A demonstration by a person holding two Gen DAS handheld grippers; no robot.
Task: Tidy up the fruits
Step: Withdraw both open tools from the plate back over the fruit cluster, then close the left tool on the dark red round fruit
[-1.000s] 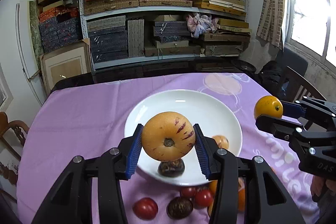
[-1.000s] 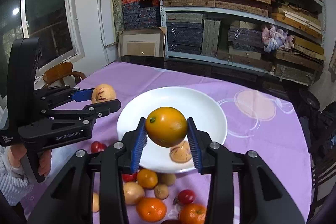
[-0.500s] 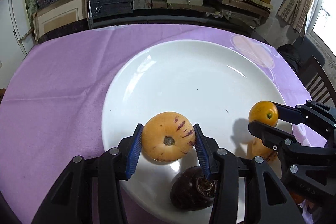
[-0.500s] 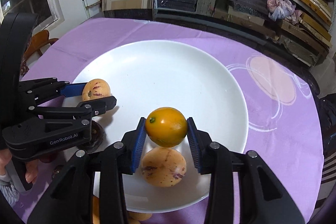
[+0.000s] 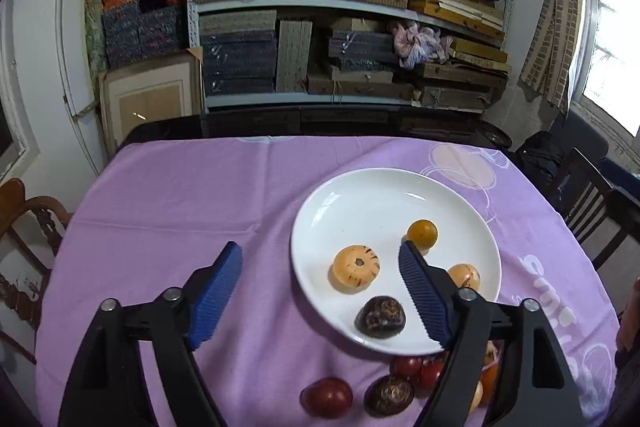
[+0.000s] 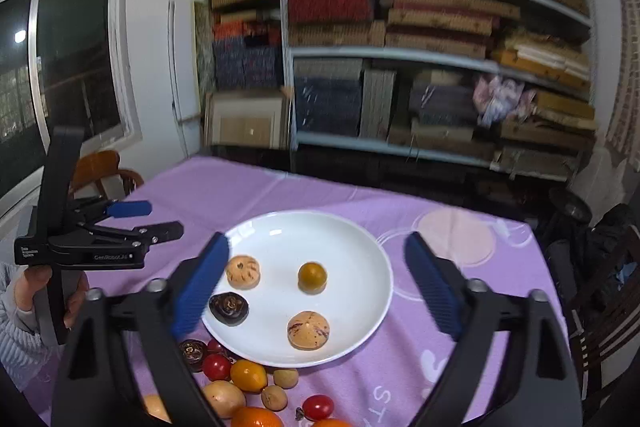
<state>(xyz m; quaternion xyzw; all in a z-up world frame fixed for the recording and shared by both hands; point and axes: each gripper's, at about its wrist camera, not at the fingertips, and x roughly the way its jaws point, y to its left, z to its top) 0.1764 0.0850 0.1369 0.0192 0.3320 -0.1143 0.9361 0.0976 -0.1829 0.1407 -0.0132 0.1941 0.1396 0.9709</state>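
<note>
Held both claws wide open and empty above the tabletop (image 5: 168, 195), with its purple cloth. Saw the left claw (image 5: 320, 291) spread across the near-left rim of the white plate (image 5: 360, 187), and from the right wrist view the same left claw (image 6: 148, 219) off to the left of the plate (image 6: 360, 239), its blue pads apart. Kept the right claw (image 6: 316, 291) parted over the plate. Counted four fruits on the plate — a small orange (image 6: 312, 275), a speckled yellow fruit (image 6: 243, 271), another (image 6: 308, 330) nearer the front rim, and a dark wrinkled one (image 6: 229, 307). Noted loose fruits (image 6: 248, 375) clustered on the cloth just in front of the plate — red, orange and tan.
</note>
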